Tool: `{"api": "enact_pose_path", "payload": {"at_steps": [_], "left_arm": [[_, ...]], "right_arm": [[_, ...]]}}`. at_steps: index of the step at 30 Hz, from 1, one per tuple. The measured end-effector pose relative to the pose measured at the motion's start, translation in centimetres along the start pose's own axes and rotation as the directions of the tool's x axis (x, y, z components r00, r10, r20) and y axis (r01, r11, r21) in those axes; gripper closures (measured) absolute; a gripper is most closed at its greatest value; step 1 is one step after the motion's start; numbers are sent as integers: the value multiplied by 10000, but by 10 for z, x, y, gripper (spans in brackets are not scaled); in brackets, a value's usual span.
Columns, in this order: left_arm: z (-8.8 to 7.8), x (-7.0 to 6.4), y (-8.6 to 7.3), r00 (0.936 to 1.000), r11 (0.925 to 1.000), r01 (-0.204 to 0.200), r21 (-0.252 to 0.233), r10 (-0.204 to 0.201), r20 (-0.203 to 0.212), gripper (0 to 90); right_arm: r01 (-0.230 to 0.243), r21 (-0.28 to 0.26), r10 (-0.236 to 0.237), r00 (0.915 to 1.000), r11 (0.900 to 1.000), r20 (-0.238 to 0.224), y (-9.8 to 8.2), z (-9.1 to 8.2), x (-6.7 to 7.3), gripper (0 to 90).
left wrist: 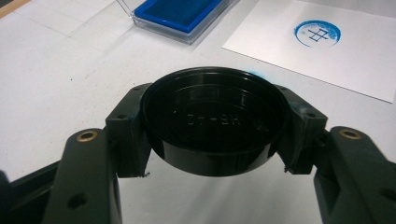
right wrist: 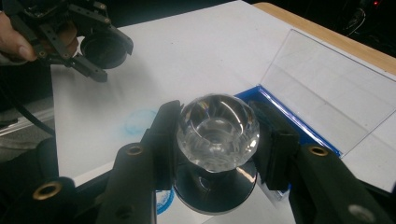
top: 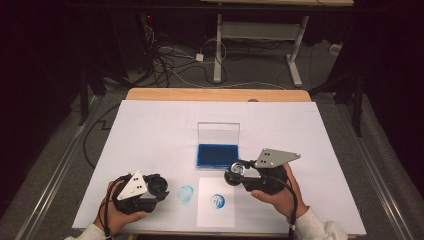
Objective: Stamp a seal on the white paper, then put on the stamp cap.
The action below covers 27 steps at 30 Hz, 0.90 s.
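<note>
At the near right of the table, the right gripper (top: 239,172) clamps the crystal-knobbed stamp (right wrist: 217,133) upright just near of the blue ink pad (top: 218,154), while the left gripper (top: 159,186), farther left, grips the stamp's black cap (left wrist: 214,120).

The right gripper (right wrist: 217,140) has both black jaws pressed on a clear faceted stamp knob (right wrist: 218,130), its dark round base (right wrist: 215,186) just below. Beyond it to the right lies a blue ink pad (right wrist: 299,128) with its clear lid (right wrist: 334,91) raised. Far left, the left gripper (right wrist: 100,49) holds a black round cap (right wrist: 103,50) over white paper (right wrist: 187,56)
</note>
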<state>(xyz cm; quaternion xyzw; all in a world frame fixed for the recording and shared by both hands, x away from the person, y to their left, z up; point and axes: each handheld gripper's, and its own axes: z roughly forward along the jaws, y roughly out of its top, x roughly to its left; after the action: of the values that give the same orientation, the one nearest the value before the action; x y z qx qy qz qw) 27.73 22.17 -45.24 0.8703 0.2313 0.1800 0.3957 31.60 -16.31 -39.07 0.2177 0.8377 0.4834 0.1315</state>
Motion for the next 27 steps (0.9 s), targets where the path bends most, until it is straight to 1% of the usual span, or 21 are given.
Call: {"api": "enact_pose_path", "payload": {"at_steps": [6,9,11,13,16,20,25,27], "left_arm": [[4,-1,2,9999,10000,-13,36,13,150,365],[4,0,1,9999,10000,25,70,-26,119,365],[3,1,2,9999,9999,124,-36,-124,111,365],[4,3,4,9999,9999,108,-65,-108,87,365],[7,5,11,10000,9999,-42,-104,43,64,365],[13,11,22,10000,9996,-68,-286,69,23,365],[23,13,37,9996,9982,-266,-540,272,105,365],[28,13,42,9994,9977,-294,-611,304,150,365]], "right_arm": [[-53,-67,53,10000,10000,44,0,-1,-1,566],[-47,-116,48,10000,9999,86,1,-2,-3,566],[-70,-134,72,9999,9999,117,2,-3,-3,566],[-121,-193,123,9998,9997,130,2,-4,-5,566],[-210,-291,216,9995,9994,211,3,-6,-7,566],[-122,-319,132,9994,9994,314,6,-10,-10,566],[-182,-723,224,9981,9972,577,17,-16,-17,566],[-231,-881,285,9977,9958,609,21,-18,-19,566]]}}
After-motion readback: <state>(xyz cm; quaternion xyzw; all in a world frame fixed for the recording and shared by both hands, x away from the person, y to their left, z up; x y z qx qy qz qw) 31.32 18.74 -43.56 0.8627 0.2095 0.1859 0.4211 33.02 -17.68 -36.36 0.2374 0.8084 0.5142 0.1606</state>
